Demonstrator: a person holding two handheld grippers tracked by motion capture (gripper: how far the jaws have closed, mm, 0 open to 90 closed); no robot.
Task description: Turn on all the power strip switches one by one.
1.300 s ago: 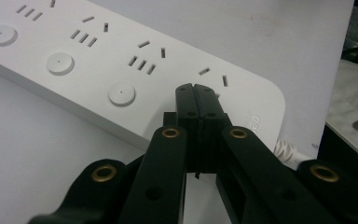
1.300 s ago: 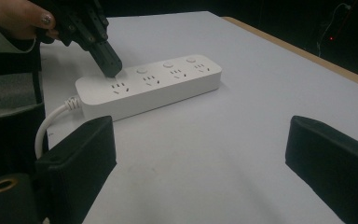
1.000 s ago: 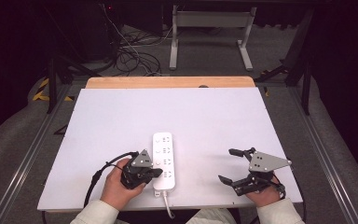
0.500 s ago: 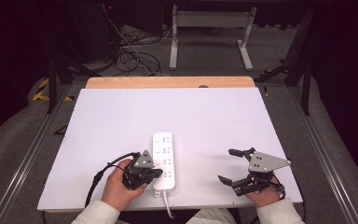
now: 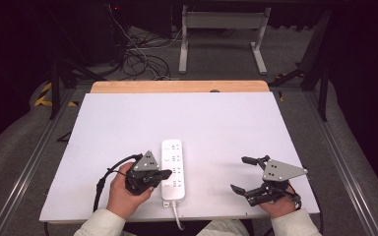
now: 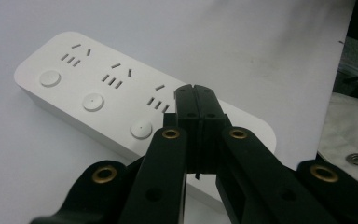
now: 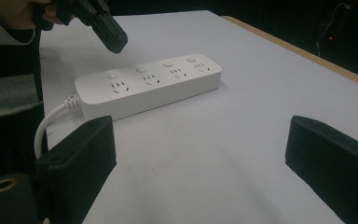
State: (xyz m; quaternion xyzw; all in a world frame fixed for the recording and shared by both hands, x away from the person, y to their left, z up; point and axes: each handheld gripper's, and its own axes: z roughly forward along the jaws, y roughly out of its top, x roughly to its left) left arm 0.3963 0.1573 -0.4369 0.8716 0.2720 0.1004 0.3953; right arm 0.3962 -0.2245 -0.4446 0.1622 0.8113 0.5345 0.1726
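1. Hands first, since they're closest to the near edge: the left hand [image 5: 123, 194] holds the left gripper [image 5: 163, 173], and its two jaws are pressed flat together with nothing between them. You can see that seam clearly in the left gripper view, where the tips [image 6: 196, 100] hang right over the power strip.

2. Over on the other side, the right gripper [image 5: 245, 174] sits well apart from the strip, resting low by the table's near right corner. Its jaws are spread wide, nothing in them, just bare tabletop between the two black pads [image 7: 328, 161].

3. Next out, the power strip [image 5: 172, 168] itself. White, four sockets with a round button beside each, lying flat on the white table [image 5: 216, 123] a bit left of centre, long side pointing away from the person. Its cord [image 5: 176, 216] runs off the near edge.

4. The closed left tips are at the near end of the strip, by the button side. Can't tell if they actually touch it.

5. Farther back, a wooden strip [image 5: 177, 86] runs along the table's far edge.

6. Past that, dark floor with a tangle of cables [image 5: 140, 59] and a grey metal stand [image 5: 221, 34].
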